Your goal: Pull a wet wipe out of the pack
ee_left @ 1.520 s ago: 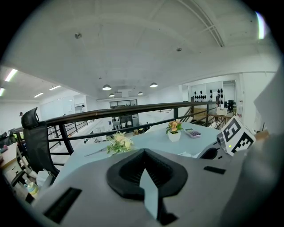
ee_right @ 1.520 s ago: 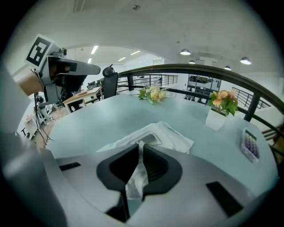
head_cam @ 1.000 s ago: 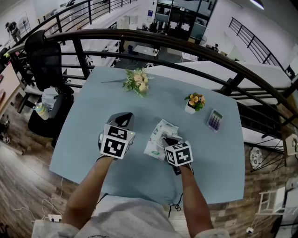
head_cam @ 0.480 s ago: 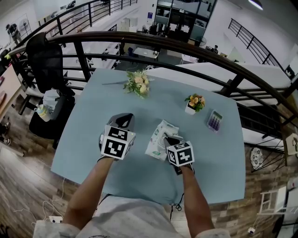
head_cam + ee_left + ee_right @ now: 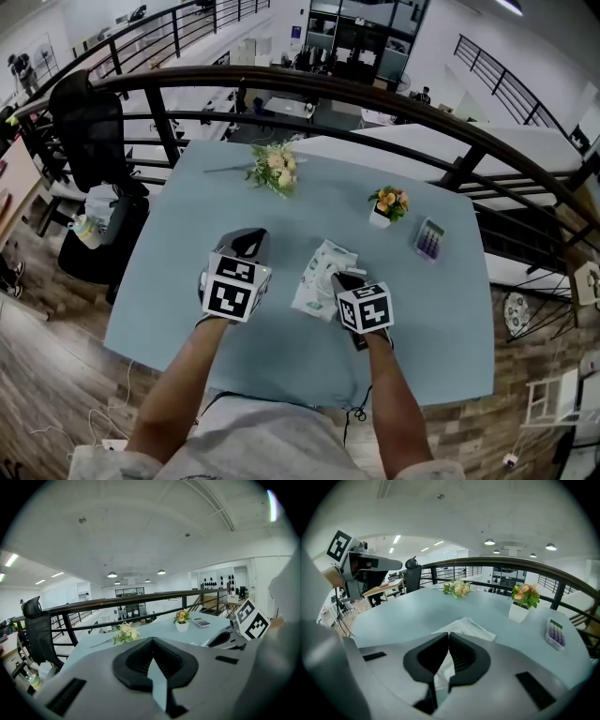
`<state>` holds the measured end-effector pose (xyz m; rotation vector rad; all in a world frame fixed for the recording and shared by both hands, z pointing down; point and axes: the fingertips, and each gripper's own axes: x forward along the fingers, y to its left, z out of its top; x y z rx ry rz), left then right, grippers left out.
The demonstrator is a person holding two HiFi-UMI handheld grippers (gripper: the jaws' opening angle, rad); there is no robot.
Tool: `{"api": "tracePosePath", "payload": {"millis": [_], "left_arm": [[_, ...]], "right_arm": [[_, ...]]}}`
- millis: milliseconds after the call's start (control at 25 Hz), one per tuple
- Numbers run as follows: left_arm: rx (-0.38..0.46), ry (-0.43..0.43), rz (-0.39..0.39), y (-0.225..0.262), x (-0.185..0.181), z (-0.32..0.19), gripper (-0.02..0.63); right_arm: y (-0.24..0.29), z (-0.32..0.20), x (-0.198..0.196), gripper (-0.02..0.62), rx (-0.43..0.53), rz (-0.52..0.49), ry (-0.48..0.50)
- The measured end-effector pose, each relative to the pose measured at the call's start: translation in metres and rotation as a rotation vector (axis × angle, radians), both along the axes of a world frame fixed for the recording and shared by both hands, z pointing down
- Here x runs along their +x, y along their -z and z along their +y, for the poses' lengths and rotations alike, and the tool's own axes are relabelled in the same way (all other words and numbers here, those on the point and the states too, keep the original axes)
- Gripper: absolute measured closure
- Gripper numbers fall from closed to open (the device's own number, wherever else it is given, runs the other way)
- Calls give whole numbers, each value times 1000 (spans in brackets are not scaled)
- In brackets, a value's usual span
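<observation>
Status: my right gripper [image 5: 448,637] is clamped tight. Its black ribbed pads pinch a crinkled white wet wipe [image 5: 442,670], which runs down through the gap behind the tips. The pack [image 5: 319,272] lies flat on the table [image 5: 178,244] directly ahead of that gripper, and in the head view it sits between my two tools. It's a soft white film pouch, roughly pillow-shaped, with a wrinkled top. There's a patch of green print at its near end (too small to read).

My left gripper [image 5: 151,641] is closed too, its tips meeting with nothing between them. It sits left of the pack, clear of it.

Both grippers have grey moulded plastic bodies. Each carries a white cube faced with black square code patterns, no letters.

The tabletop is smooth, matte and pale blue, with rounded corners. Further back on it:
- A small white pot [image 5: 382,217] holds orange blooms.
- Just right of the pot is a slim rectangular calculator [image 5: 430,240] with rows of small keys, legends illegible.
- Near the far edge lies a loose bunch of pale flowers [image 5: 275,167].

A curved dark metal railing [image 5: 375,94] runs behind the table.
</observation>
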<state>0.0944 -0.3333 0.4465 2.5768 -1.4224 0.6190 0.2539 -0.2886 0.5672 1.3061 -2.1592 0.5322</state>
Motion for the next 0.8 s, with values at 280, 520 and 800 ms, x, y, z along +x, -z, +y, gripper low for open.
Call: {"api": "tracePosePath", "payload": {"millis": [280,520,800], "left_arm": [[4,-4,1,2,1,6,612],[3,-2,1,2,0,8,612],[5,-13,3,5,2,13,612]], "right_arm": [[9,1,4,581,24,1,-24],[13,2,6,581,35,6,-29],[25,3,6,581,57,4,-45]]}}
